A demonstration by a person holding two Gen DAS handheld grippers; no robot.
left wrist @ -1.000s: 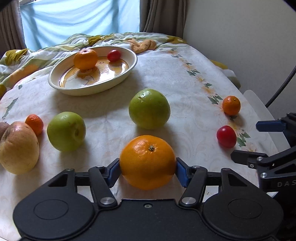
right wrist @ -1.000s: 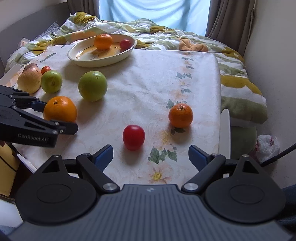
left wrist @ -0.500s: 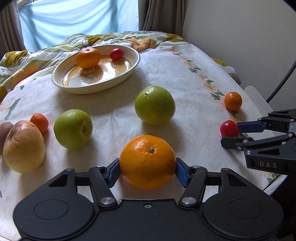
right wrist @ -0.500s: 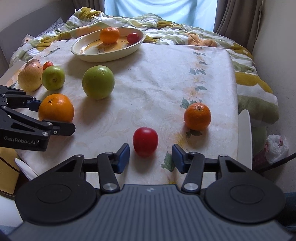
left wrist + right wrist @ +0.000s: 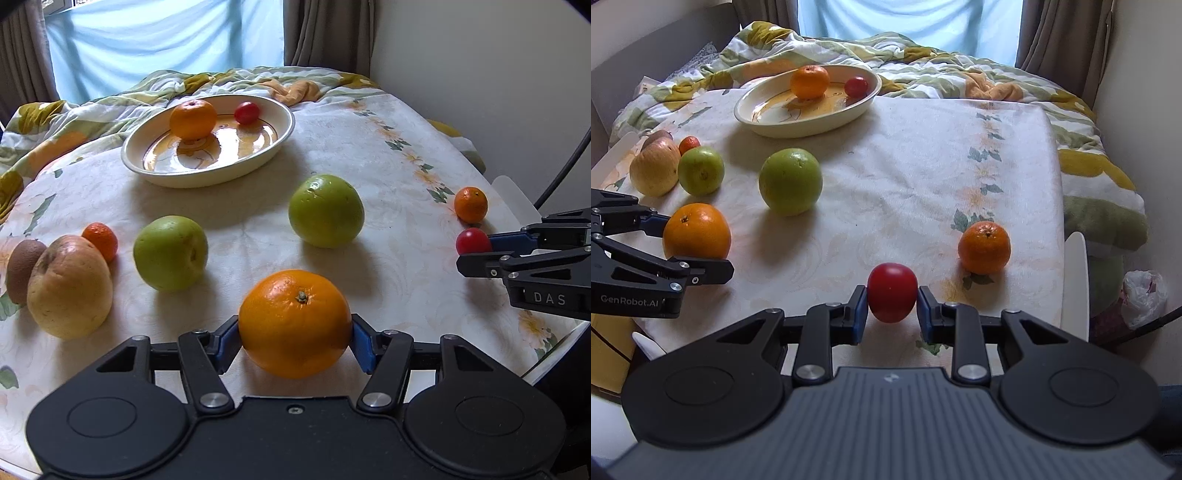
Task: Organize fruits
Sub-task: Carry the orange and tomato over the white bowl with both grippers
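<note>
Your right gripper (image 5: 892,308) has just clamped: a second ago the jaws stood wide with the red tomato (image 5: 892,297) sitting ahead of them on the cloth, half a second ago they were partway in around it, and now both blue pads press its sides. Frames show it pinched, not just bracketed. Whether it's off the cloth yet I can't tell; it looks to be resting at or just above the surface. Your left gripper (image 5: 294,334) hasn't changed: jaws closed on the big orange (image 5: 294,323), same hold in all three frames, near the front edge of the table. So you're now loaded in both hands, and my read is the next move is lift and carry to the bowl (image 5: 284,138) at the far side, which already holds an orange (image 5: 192,119) and a small tomato (image 5: 247,112). Still loose on the cloth: the small mandarin (image 5: 984,246) just right of your held tomato, two green fruits (image 5: 325,210) mid-table, and the apple (image 5: 69,286), kiwi (image 5: 20,267) and another small mandarin (image 5: 100,240) clustered at the left. Tomato is smooth and round, so watch for slip as you lift.
</note>
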